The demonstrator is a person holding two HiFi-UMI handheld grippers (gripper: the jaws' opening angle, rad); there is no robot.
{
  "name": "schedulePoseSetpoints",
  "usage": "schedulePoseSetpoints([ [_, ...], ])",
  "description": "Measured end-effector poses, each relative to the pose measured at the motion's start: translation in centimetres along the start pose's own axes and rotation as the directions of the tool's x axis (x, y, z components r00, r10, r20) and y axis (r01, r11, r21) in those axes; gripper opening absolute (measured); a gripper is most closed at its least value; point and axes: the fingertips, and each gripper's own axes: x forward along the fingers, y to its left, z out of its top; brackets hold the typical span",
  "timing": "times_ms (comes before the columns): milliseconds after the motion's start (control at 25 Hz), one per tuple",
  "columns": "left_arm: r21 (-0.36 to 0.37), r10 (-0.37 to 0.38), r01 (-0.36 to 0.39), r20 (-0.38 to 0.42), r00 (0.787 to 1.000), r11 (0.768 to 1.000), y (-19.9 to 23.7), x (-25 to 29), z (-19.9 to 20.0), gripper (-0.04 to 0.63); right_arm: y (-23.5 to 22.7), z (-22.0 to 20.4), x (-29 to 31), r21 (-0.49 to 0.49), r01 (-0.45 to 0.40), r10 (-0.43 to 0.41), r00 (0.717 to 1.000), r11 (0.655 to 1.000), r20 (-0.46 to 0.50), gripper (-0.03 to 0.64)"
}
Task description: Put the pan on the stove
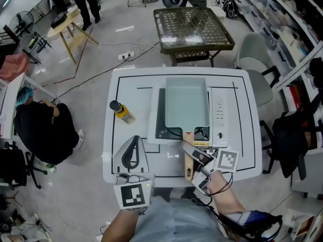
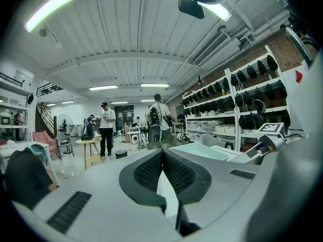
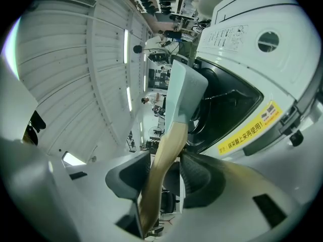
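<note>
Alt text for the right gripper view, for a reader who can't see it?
The pan's wooden handle runs between the right tool's open jaws, with a gap beside one pad. Beyond it, the pale green pan rests on the black top of the white stove, which bears a yellow sticker.

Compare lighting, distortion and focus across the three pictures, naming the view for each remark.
Head view: even overhead light, little shadow, the pan sharp. Left gripper view: strong fisheye curve, dark corners, the ceiling strip light blown out to white. Right gripper view: the fisheye bends the stove into a bulge, and the wooden handle close to the lens is soft.
</note>
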Motion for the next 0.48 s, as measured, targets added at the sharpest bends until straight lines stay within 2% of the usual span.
schedulePoseSetpoints([
  [320, 0.011, -0.001, 0.001, 0.003, 1.000, 1.000, -0.7, -0.4, 0.6, 0.018, 0.0, 0.7, -1.3, -0.016, 0.004, -0.004, 1.000, 1.000, 0.030, 0.201],
  [480, 0.018, -0.005, 0.004, 0.048, 0.999, 1.000, -1.3, -0.8, 1.9, 0.018, 0.0, 1.2, -3.4, -0.026, 0.020, -0.018, 0.998, 0.999, 0.060, 0.204],
])
